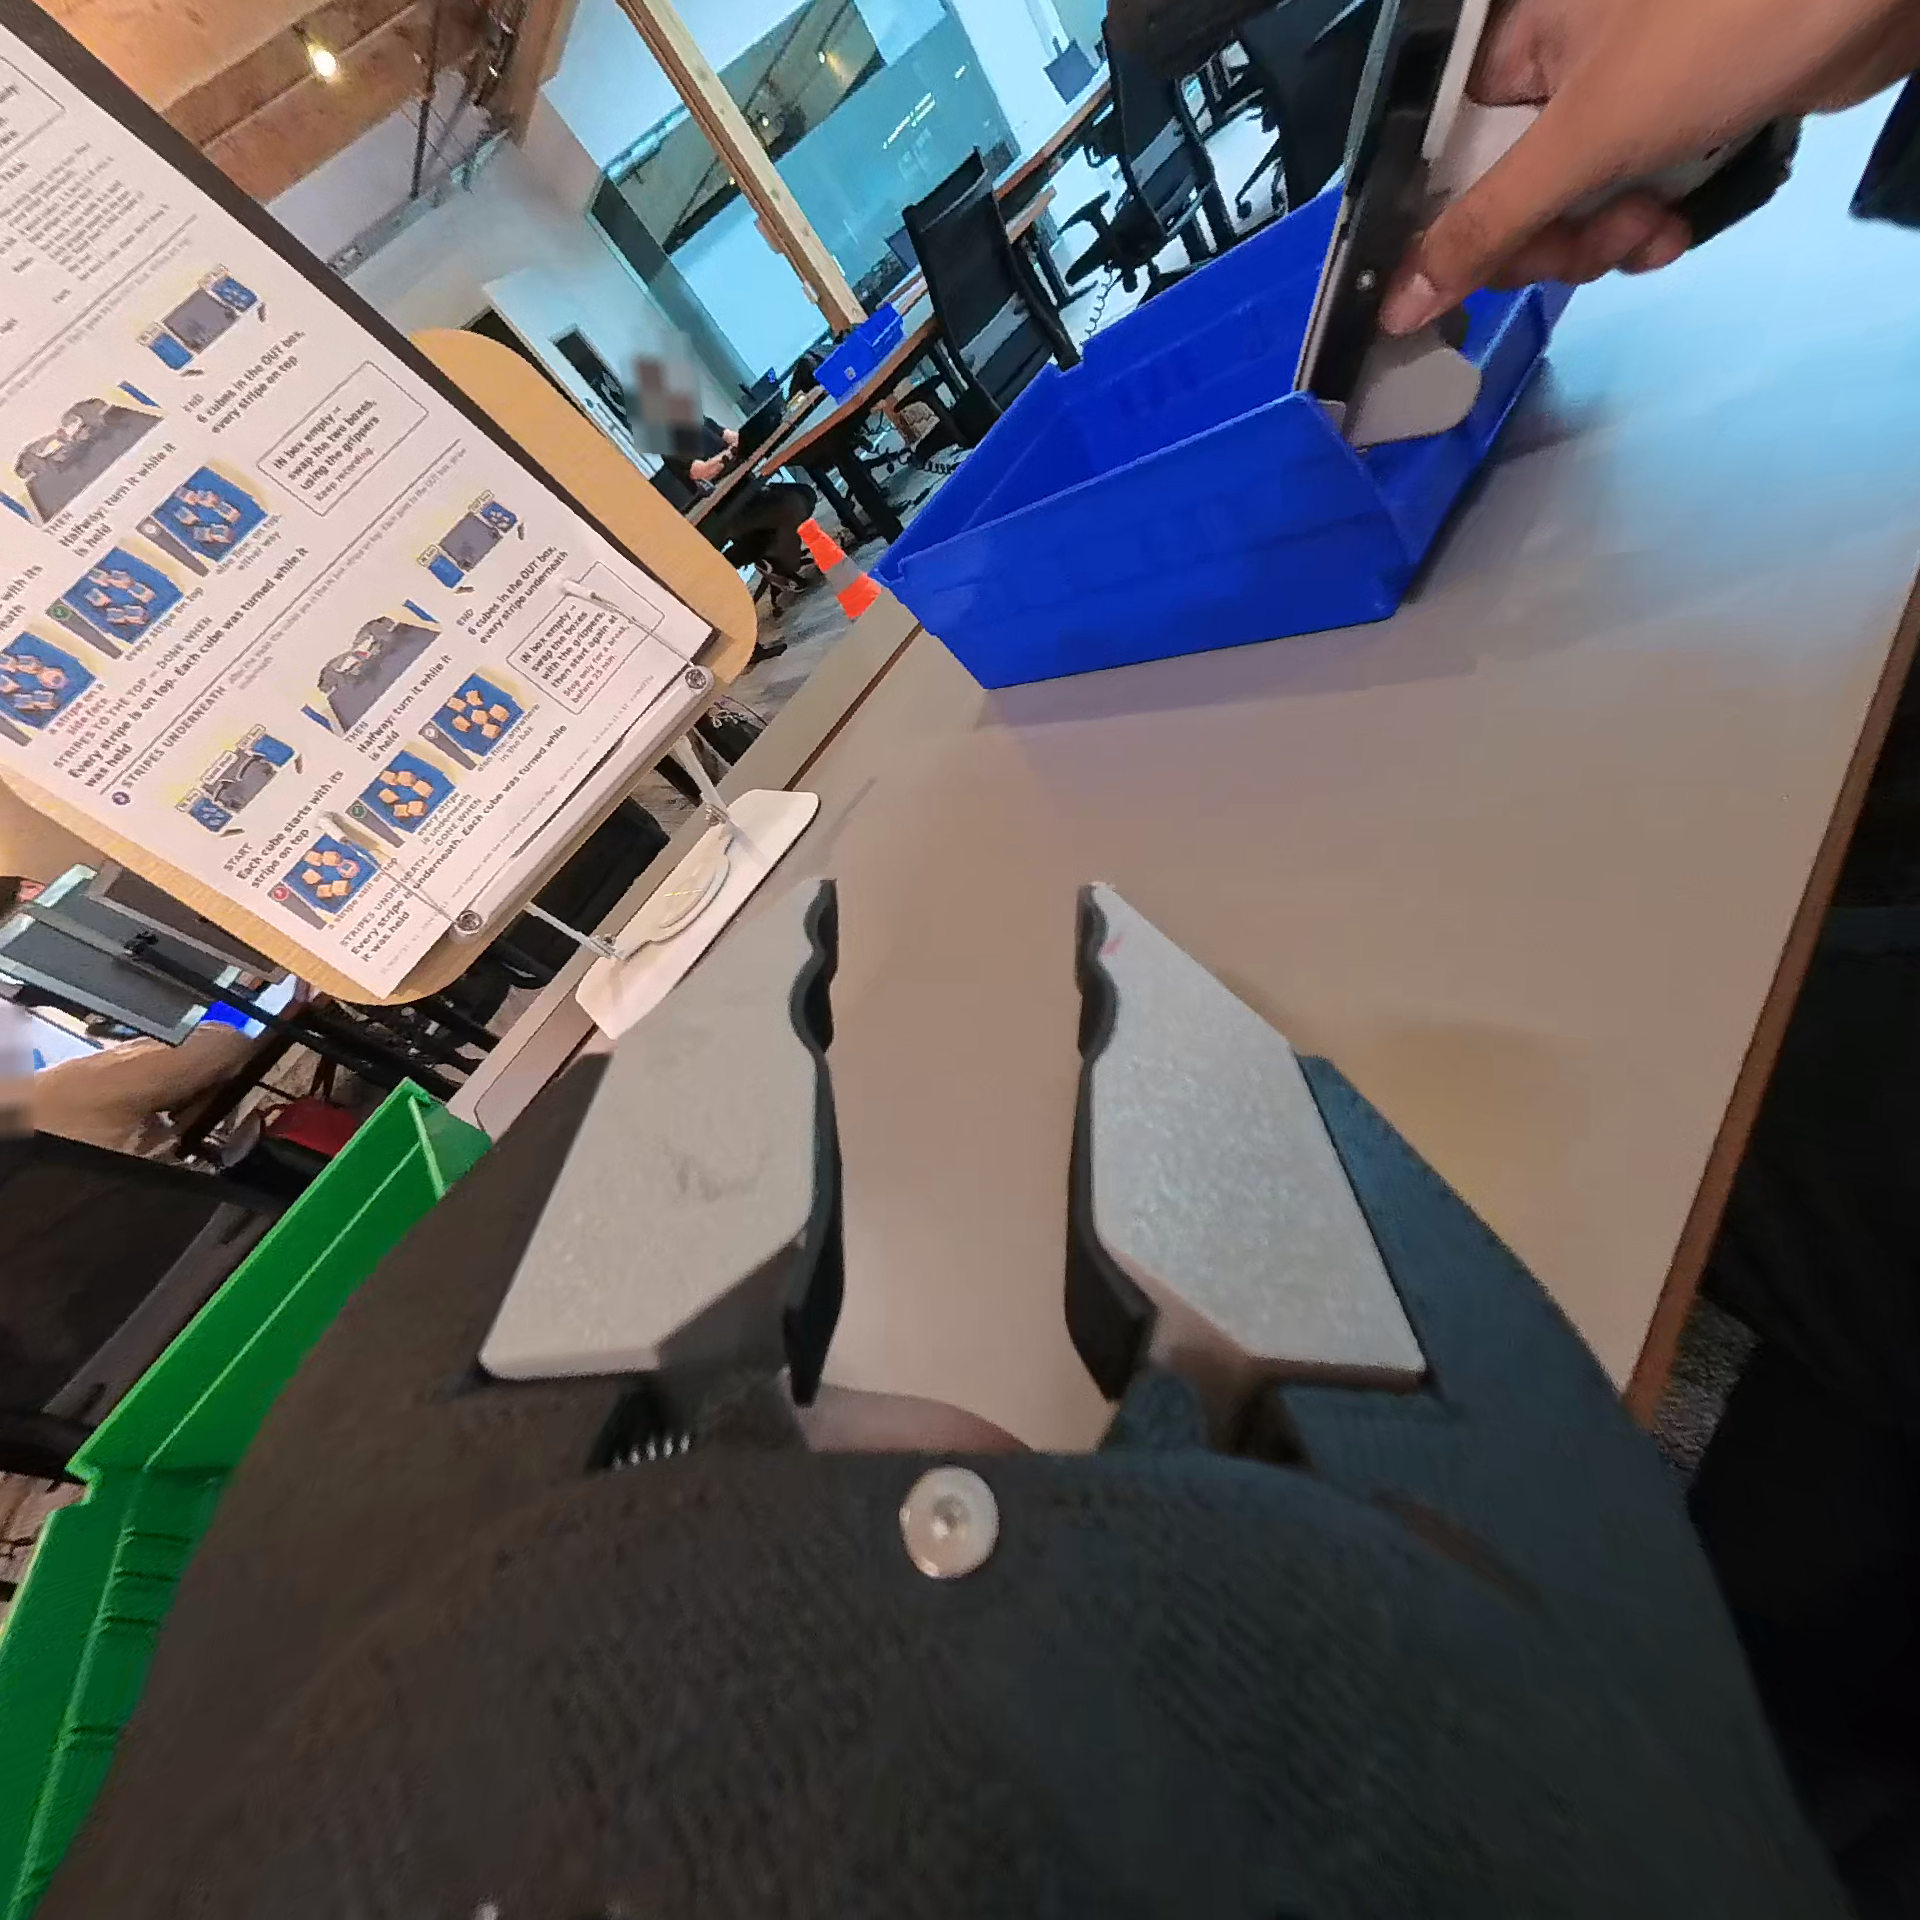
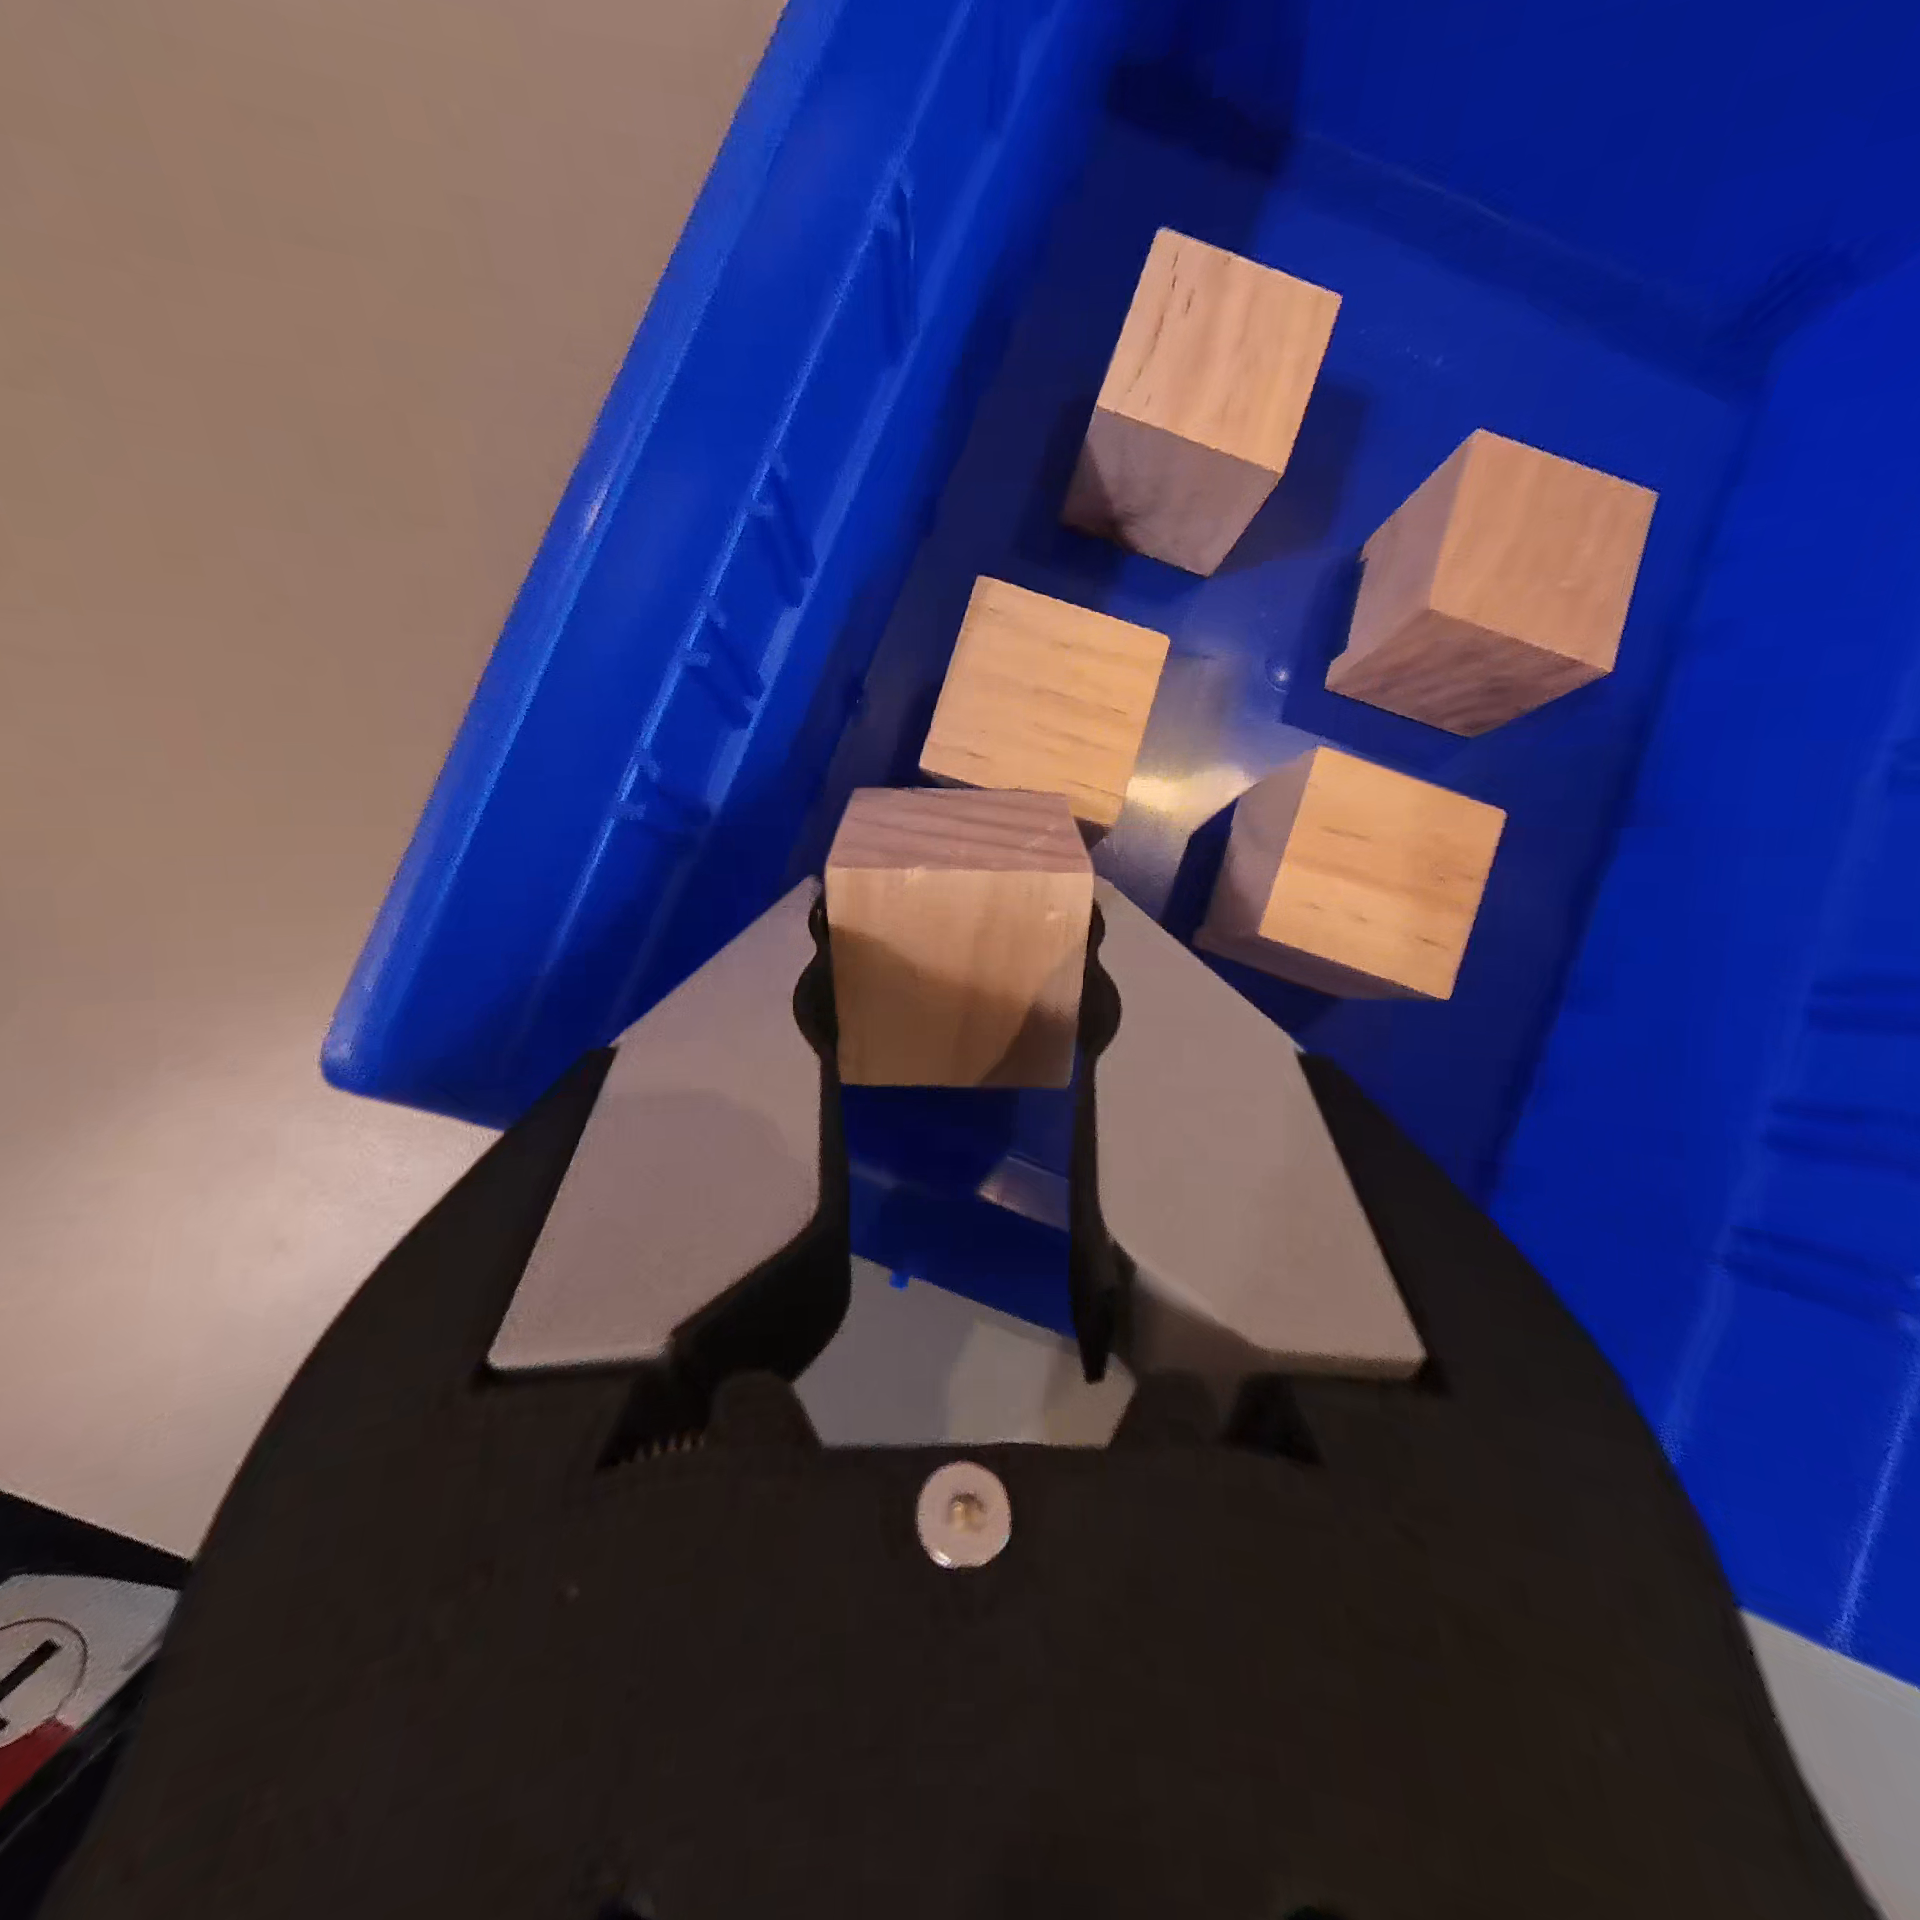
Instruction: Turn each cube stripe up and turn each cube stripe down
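Note:
My right gripper (image 2: 956,966) is shut on a plain wooden cube (image 2: 956,956) and holds it over the near corner of the blue bin (image 2: 665,582). Several other wooden cubes lie on the bin floor beyond it, such as one (image 2: 1205,395) at the far side and one (image 2: 1361,873) to the right; no stripe shows on any of them. My left gripper (image 1: 956,935) is open and empty above the grey table (image 1: 1351,831). In the left wrist view the right gripper (image 1: 1392,343), held by a hand (image 1: 1621,156), dips into the blue bin (image 1: 1174,520).
A green bin (image 1: 239,1340) sits at the table's left edge beside my left gripper. An instruction sheet on a wooden stand (image 1: 312,582) rises at the left. The table's front edge (image 1: 1787,987) runs along the right. Office chairs, desks and an orange cone (image 1: 847,582) are far behind.

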A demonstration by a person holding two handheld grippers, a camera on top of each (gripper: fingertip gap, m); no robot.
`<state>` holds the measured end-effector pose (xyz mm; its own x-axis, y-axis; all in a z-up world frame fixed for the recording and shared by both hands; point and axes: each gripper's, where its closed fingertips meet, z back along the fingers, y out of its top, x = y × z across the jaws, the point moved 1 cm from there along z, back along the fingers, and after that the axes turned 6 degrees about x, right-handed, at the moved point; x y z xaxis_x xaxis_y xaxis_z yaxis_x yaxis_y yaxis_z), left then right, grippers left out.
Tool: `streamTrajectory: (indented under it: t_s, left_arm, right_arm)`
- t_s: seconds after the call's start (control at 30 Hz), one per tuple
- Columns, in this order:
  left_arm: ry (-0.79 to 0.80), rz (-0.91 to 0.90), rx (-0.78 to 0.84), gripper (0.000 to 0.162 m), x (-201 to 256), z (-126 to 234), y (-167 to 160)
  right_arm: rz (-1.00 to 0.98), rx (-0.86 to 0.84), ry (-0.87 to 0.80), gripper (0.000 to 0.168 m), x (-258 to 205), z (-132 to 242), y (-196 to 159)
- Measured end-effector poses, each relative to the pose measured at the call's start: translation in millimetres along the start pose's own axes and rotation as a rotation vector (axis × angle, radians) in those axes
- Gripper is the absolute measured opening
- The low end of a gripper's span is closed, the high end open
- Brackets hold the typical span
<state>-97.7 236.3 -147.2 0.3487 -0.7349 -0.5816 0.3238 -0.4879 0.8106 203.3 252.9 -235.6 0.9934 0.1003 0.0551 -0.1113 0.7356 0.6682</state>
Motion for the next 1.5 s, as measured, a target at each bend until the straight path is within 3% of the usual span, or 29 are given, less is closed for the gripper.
streamTrajectory:
  t_s: [0.77,0.87,1.0,1.13,1.27,1.37,1.5]
  left_arm:
    - [-0.012,0.017,-0.031,0.044,1,-1,-7]
    - [-0.007,0.013,-0.043,0.044,-1,0,-8]
    - [0.084,0.037,-0.127,0.045,-28,6,-22]
    - [0.204,0.168,-0.198,0.048,-79,31,-42]
    - [0.383,0.327,-0.255,0.048,-143,71,-70]
    - [0.391,0.525,-0.252,0.051,-162,82,-90]
    - [0.269,0.736,-0.293,0.052,-159,63,-110]
  right_arm:
    - [0.006,-0.036,-0.013,0.041,-1,0,-5]
    - [-0.01,0.019,-0.006,0.042,0,10,4]
    - [-0.028,0.242,0.018,0.043,-5,47,39]
    - [-0.032,0.493,0.052,0.043,-14,93,72]
    - [-0.003,0.602,0.053,0.04,-20,119,83]
    - [0.007,0.614,0.053,0.04,-23,122,85]
    - [0.011,0.608,0.057,0.04,-28,117,86]
